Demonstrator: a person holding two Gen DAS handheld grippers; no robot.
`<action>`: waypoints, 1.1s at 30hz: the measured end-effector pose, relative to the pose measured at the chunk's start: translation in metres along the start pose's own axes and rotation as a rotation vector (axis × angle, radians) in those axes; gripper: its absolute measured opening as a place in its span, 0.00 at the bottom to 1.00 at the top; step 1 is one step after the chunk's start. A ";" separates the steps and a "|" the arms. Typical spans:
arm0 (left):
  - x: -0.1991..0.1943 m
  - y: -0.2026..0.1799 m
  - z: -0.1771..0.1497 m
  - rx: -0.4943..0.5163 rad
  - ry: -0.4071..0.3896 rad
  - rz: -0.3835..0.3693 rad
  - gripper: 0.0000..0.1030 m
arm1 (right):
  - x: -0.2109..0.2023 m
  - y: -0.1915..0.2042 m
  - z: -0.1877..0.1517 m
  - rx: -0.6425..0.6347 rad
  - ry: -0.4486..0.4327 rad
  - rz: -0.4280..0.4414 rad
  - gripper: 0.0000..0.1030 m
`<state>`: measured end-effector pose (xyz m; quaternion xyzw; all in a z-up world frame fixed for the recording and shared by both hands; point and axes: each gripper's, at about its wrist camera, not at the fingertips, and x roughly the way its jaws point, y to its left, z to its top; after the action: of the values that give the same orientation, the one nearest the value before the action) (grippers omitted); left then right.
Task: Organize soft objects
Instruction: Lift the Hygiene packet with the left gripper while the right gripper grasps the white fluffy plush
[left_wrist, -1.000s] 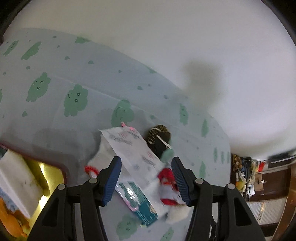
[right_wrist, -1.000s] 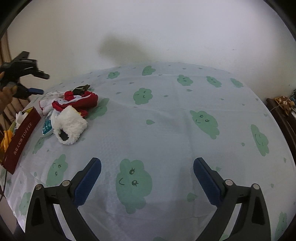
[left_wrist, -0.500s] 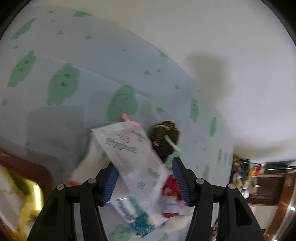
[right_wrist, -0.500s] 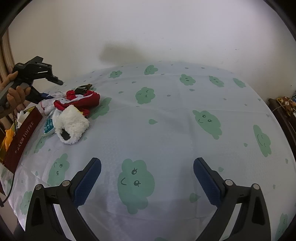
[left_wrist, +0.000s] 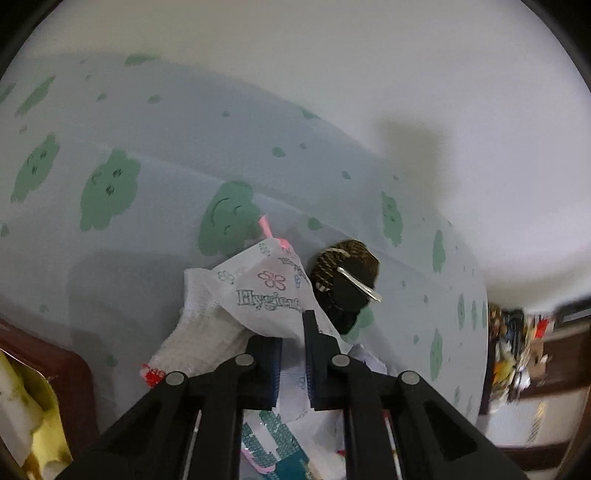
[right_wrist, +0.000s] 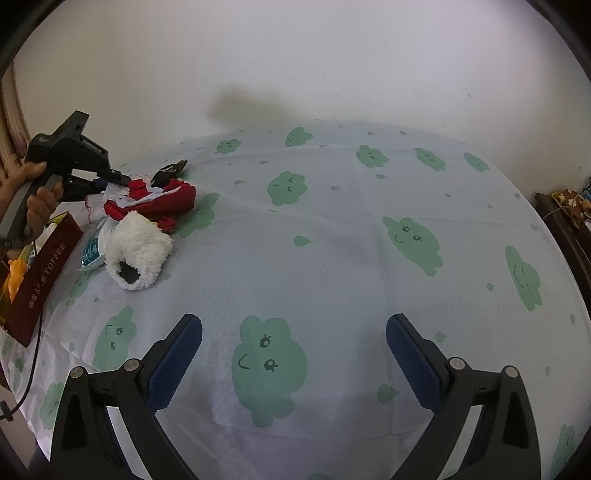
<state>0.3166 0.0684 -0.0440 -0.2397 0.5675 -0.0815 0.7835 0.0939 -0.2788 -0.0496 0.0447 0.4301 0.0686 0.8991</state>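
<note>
Pinching one tissue packet (left_wrist: 266, 291), the left gripper (left_wrist: 293, 354) just closed; right gripper (right_wrist: 293, 354) jaws spread, empty.

The left wrist view looks steeply down from very close onto the pile of soft objects (left_wrist: 266, 295) by the wall. The right wrist view looks from farther back across the tablecloth (right_wrist: 332, 229), catching the same pile at its left edge, well away.
</note>
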 end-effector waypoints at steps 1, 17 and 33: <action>-0.004 0.000 -0.003 0.009 -0.016 -0.002 0.10 | 0.000 0.000 0.000 -0.001 0.000 0.001 0.96; -0.118 -0.003 -0.159 0.136 -0.232 -0.141 0.10 | 0.003 -0.001 0.000 0.000 0.006 -0.003 0.97; -0.133 0.023 -0.251 0.168 -0.198 -0.128 0.10 | -0.004 0.092 0.021 -0.161 -0.051 0.210 0.97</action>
<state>0.0342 0.0704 -0.0019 -0.2158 0.4621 -0.1547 0.8462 0.0999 -0.1891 -0.0204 0.0188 0.3930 0.1954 0.8983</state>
